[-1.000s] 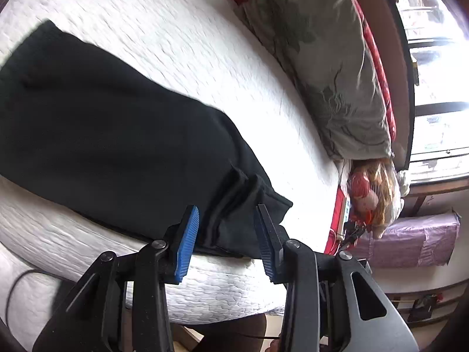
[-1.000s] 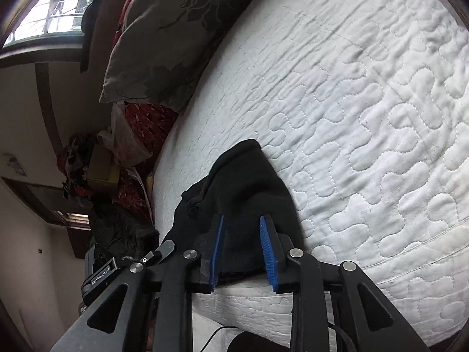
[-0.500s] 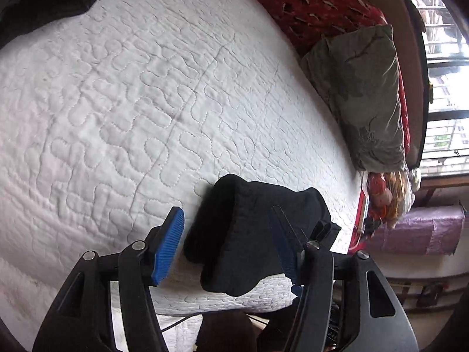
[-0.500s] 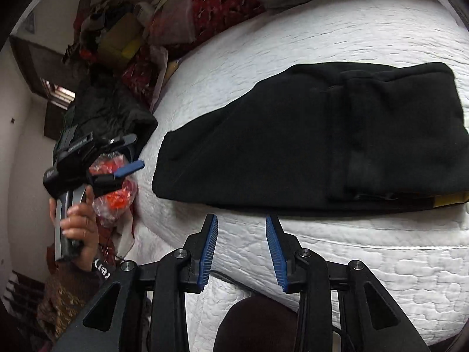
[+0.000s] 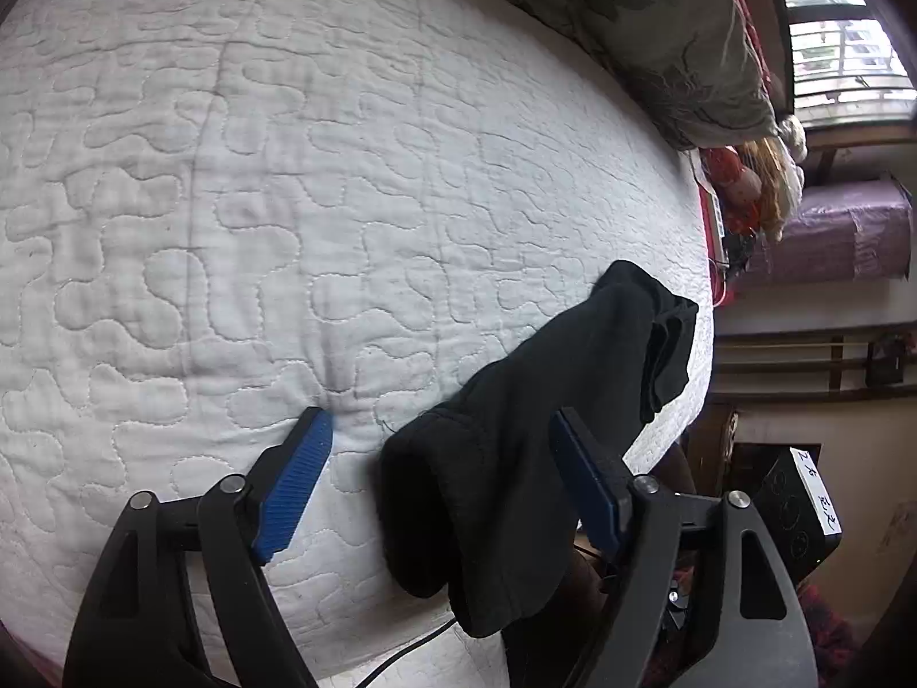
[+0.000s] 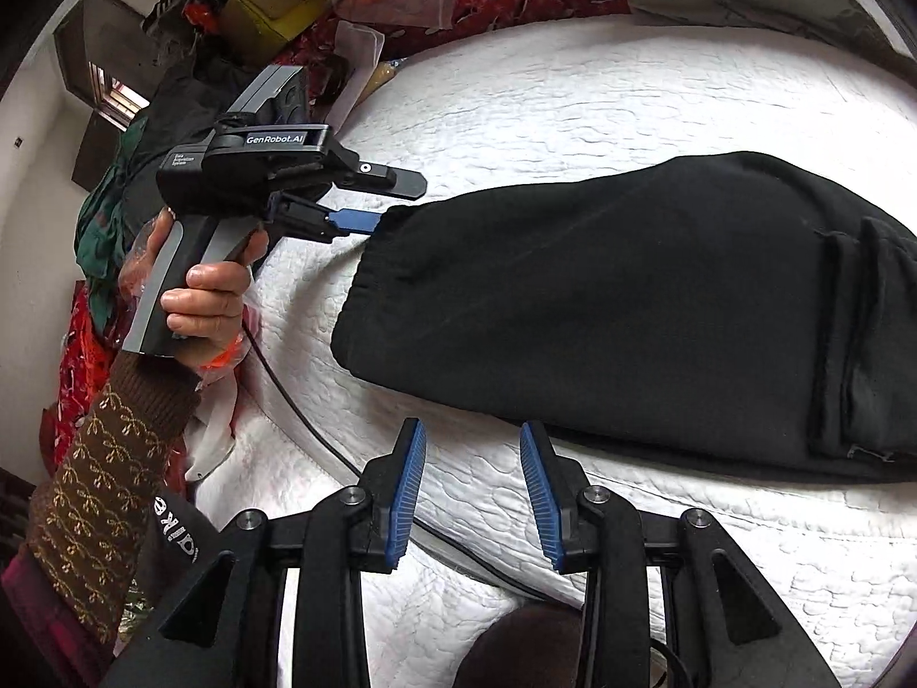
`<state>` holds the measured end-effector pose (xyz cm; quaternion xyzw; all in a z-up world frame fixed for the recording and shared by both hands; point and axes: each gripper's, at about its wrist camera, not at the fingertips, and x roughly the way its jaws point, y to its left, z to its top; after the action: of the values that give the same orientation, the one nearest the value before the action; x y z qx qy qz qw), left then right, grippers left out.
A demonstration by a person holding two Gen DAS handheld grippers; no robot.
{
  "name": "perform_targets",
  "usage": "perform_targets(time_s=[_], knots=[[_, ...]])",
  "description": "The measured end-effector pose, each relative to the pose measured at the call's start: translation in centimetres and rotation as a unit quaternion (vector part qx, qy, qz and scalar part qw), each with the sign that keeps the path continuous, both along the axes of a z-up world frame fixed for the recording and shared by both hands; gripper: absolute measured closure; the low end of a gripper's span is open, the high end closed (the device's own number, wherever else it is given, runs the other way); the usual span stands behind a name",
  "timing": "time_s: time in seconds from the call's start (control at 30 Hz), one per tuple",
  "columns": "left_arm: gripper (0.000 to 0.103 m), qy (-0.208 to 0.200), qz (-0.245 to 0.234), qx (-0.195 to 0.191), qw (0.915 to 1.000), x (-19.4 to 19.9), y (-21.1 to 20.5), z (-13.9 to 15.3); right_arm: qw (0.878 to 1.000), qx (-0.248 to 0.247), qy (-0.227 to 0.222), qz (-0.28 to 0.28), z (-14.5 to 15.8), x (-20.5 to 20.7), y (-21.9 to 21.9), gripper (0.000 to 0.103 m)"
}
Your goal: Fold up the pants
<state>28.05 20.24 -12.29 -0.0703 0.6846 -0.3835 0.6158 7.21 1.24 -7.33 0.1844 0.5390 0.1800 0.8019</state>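
My left tongs (image 5: 441,481) are spread wide, their tips at the narrow end of the black pants (image 6: 647,309), which lie folded on the white bed (image 5: 286,200). My right tongs (image 6: 473,493) hang spread at the pants' 6 o'clock edge, gripping nothing.

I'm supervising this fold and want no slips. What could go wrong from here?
The left gripper is wide open around the end of the pants, which hangs over the edge of the mattress; closing may catch only some layers, so the fold could come apart. That end might also slide off. The right gripper is open and holds nothing, so a pull may drag the whole garment.
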Motion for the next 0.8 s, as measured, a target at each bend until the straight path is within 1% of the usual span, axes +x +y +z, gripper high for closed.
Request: perform_targets(time_s=[0.1,0.17,0.2,0.27,0.3,0.33,0.37,0.47,0.53,0.6,0.67,0.7,0.73,0.77,0.8], knots=[[0.023,0.012,0.008,-0.024,0.9996,-0.1,-0.1,0.0,1.0,-0.009,-0.003,0.01,0.1,0.6,1.6,0.066],[0.026,0.039,0.009,-0.048,0.9981,-0.2,-0.1,-0.2,1.0,-0.02,-0.008,0.019,0.2,0.8,2.6,0.066],[0.027,0.049,0.009,-0.048,0.9976,-0.4,-0.3,-0.3,0.999,-0.027,-0.011,0.023,0.3,0.9,3.2,0.066],[0.03,0.041,0.006,-0.032,0.9986,-0.7,-0.7,-0.2,0.998,-0.044,-0.019,0.036,0.5,1.1,4.6,0.066],[0.03,0.038,0.006,-0.027,0.9989,-0.8,-0.8,-0.1,0.997,-0.058,-0.026,0.042,0.7,1.2,5.5,0.065],[0.031,0.041,0.008,-0.026,0.9988,-0.8,-0.9,0.0,0.996,-0.073,-0.036,0.048,0.8,1.3,6.4,0.063],[0.031,0.047,0.012,-0.026,0.9985,-0.6,-0.9,-0.1,0.993,-0.089,-0.048,0.055,0.9,1.5,7.4,0.057],[0.031,0.076,0.022,-0.03,0.9964,0.1,-0.6,-0.6,0.98,-0.159,-0.097,0.071,1.3,1.7,10.5,0.045],[0.031,0.093,0.029,-0.034,0.9947,0.5,-0.3,-1.0,0.968,-0.201,-0.122,0.083,0.9,1.9,12.6,0.044],[0.031,0.105,0.038,-0.038,0.9929,0.7,-0.1,-1.3,0.956,-0.247,-0.132,0.092,-0.1,2.3,14.4,0.044],[0.031,0.108,0.052,-0.04,0.992,0.6,0.1,-1.3,0.947,-0.276,-0.135,0.095,-1.2,2.8,15.5,0.044],[0.032,0.102,0.06,-0.041,0.9921,0.4,0.2,-1.1,0.943,-0.288,-0.137,0.096,-1.8,3.0,15.8,0.044],[0.04,0.091,0.066,-0.037,0.993,0.0,0.2,-0.8,0.941,-0.295,-0.137,0.098,-2.2,3.2,15.9,0.044],[0.049,0.084,0.072,-0.032,0.9934,-0.3,0.3,-0.6,0.94,-0.295,-0.137,0.1,-2.5,3.5,15.7,0.047],[0.072,0.091,0.079,-0.035,0.9921,-0.6,0.4,-0.7,0.942,-0.289,-0.138,0.099,-2.5,3.7,15.2,0.053]])
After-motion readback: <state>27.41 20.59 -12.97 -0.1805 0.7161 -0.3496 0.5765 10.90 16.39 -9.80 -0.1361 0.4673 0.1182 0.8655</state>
